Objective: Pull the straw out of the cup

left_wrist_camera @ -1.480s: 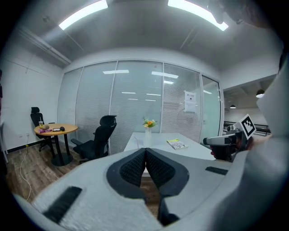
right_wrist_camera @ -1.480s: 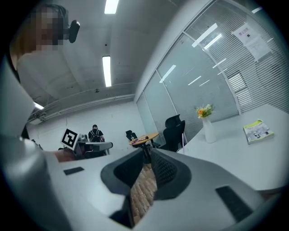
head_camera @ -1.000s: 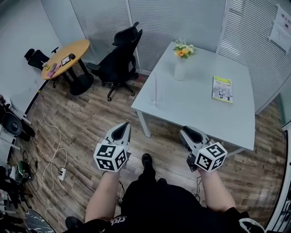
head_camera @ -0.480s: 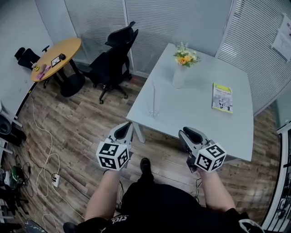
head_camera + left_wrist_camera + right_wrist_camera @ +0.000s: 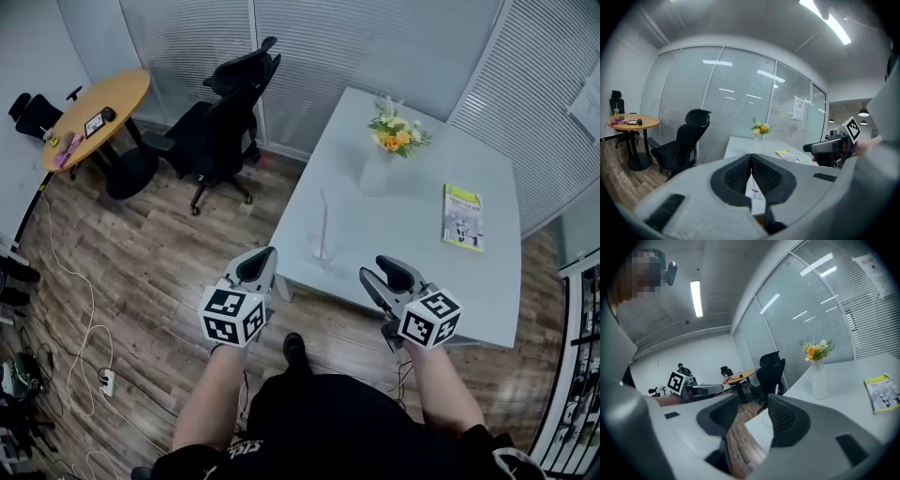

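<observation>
Hovering beside the near-left corner of the surface (image 5: 412,234), the left hand-held gripper (image 5: 265,253) has its jaws pressed together on nothing. The right hand-held gripper (image 5: 378,271), over the near edge, is opening, its gap empty. Between them, at 3 o'clock of the left one, the clear cup (image 5: 322,253) stands close to that edge, the straw (image 5: 324,220) upright inside. Bare surface stretches toward 12 o'clock. The cup's walls are faint.

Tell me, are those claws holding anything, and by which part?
Nothing is held. The left gripper is shut on nothing; on the right gripper the jaws are opening, empty. The cup and straw stand apart on the table.
</observation>
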